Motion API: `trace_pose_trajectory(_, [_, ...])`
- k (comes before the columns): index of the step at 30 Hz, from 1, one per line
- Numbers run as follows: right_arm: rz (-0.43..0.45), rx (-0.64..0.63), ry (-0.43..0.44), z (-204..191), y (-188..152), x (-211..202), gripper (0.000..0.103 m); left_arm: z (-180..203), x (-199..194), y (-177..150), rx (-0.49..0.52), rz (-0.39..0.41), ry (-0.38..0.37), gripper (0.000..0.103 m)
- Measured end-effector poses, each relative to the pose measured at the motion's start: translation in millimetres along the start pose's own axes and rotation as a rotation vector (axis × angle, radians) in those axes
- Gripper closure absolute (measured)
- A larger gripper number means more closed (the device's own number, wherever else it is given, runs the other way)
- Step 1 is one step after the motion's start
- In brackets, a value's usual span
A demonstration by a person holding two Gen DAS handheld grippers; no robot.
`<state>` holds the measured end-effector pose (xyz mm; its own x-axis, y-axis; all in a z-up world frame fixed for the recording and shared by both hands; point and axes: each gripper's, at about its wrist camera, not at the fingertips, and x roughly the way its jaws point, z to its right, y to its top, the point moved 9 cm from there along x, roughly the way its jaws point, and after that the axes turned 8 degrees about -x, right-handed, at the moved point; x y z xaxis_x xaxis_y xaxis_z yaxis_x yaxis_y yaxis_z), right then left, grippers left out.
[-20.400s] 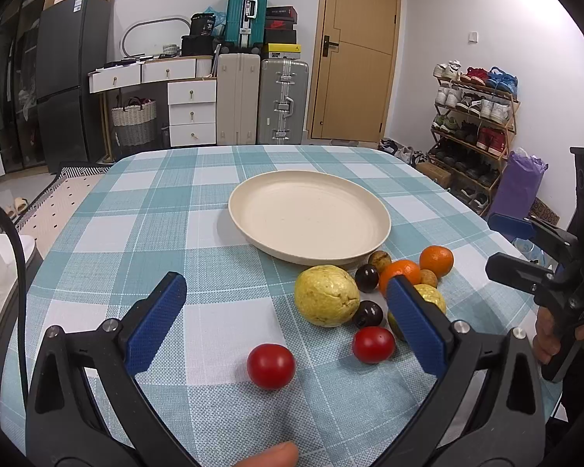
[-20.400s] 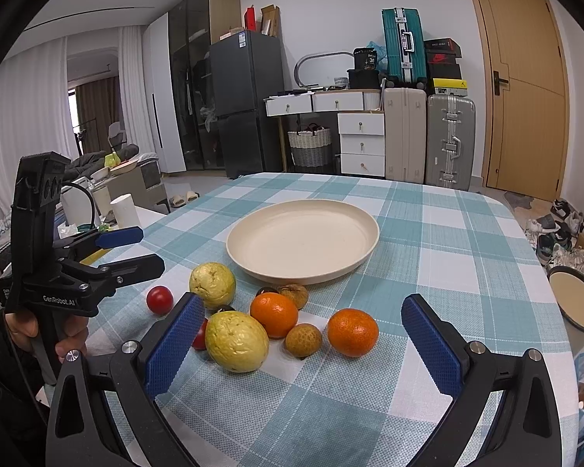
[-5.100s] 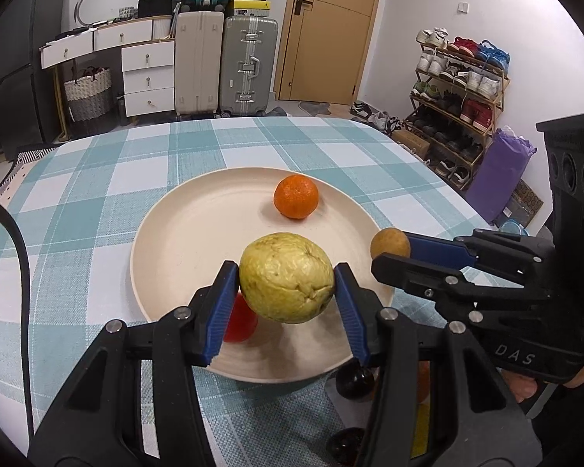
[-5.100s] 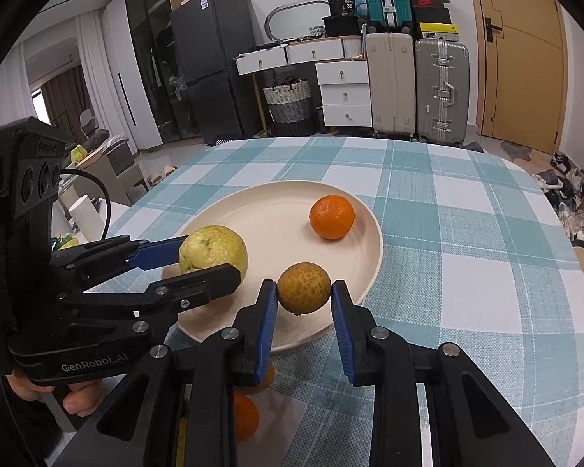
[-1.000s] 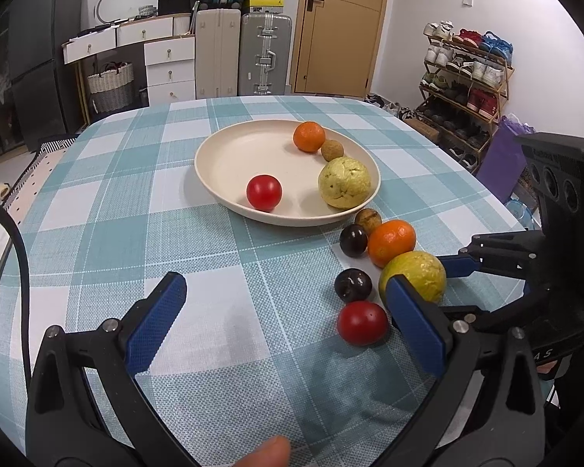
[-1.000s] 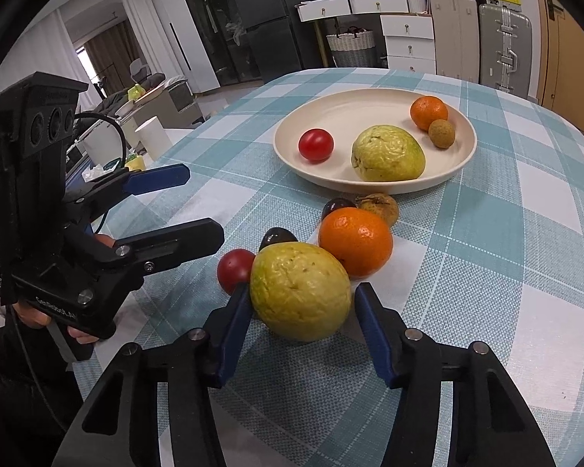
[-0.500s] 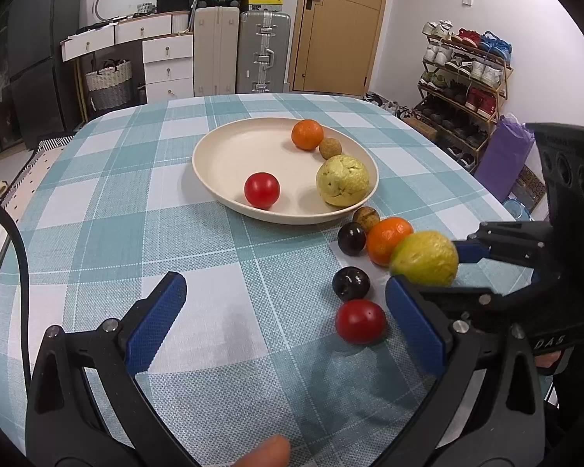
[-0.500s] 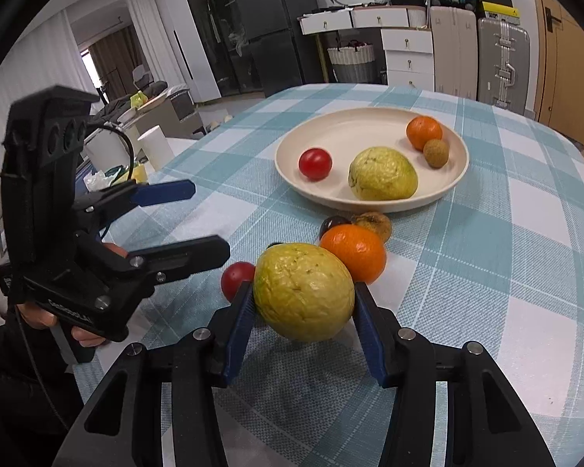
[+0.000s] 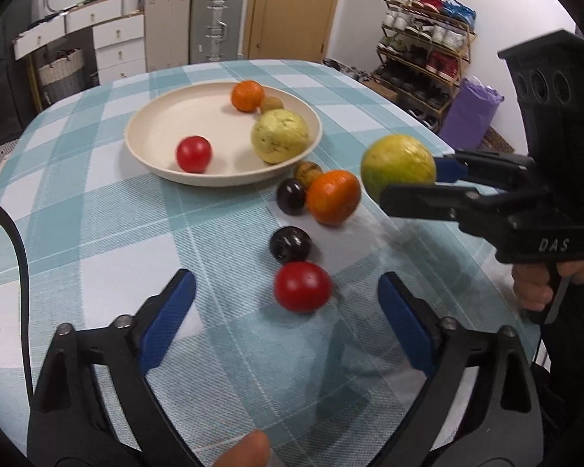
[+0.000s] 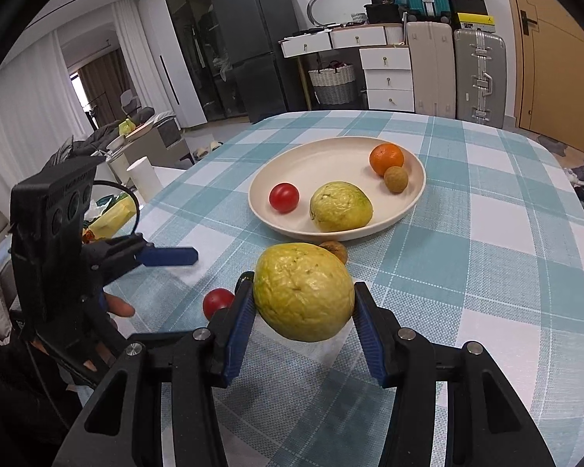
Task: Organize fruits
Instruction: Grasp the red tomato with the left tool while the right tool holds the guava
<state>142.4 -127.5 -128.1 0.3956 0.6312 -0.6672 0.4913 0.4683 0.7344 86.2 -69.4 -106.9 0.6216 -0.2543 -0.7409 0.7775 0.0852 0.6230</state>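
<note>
My right gripper (image 10: 303, 290) is shut on a big yellow guava (image 10: 303, 292) and holds it in the air above the checked tablecloth; the left wrist view shows that guava (image 9: 399, 167) at the right. My left gripper (image 9: 284, 278) points down at a red tomato (image 9: 301, 287) lying on the cloth between its jaws, which are closing; the pads do not touch it. The cream plate (image 9: 155, 163) holds a tomato (image 9: 193, 153), another guava (image 9: 280, 136), an orange (image 9: 247, 95) and a small brown fruit (image 9: 271, 104).
Beside the plate lie an orange (image 9: 333, 196), two dark round fruits (image 9: 291, 195) (image 9: 291, 244) and a brown one (image 9: 305, 171). A white cup (image 10: 144, 179) stands off the table's left edge. A shoe rack (image 9: 428, 50) and a purple bag (image 9: 471, 113) stand beyond the right edge.
The right gripper has lifted the yellow guava off the cloth. The left gripper has come closer to the loose red tomato, tilted further down, and its jaws have narrowed.
</note>
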Motion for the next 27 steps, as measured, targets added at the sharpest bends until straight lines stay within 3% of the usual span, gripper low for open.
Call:
trace_pose_trajectory(3, [0.0,-0.004,0.001,-0.8,-0.5,-0.2,0.052,3.3,6.4,-5.1,0.011,-0.039,-0.005,0.03])
trace_pose_trajectory(10, [-0.007,0.003,-0.001,0.8,-2.5,0.8,0.052,7.3,11.0,-8.8,0.035,-0.053,0.0,0.039])
trace_pose_trajectory(14, [-0.003,0.005,-0.001,1.4,-1.7,0.1,0.052,8.2,10.5,-9.4,0.058,-0.051,0.015,0.056])
trace_pose_trajectory(18, [-0.004,0.0,-0.001,1.5,-1.5,-0.3,0.052,11.9,10.5,-10.7,0.09,-0.055,0.017,0.066])
trace_pose_trajectory(27, [-0.002,-0.003,-0.005,1.9,-1.0,-2.1,0.052,15.9,7.6,-13.4,0.111,-0.052,0.028,0.074])
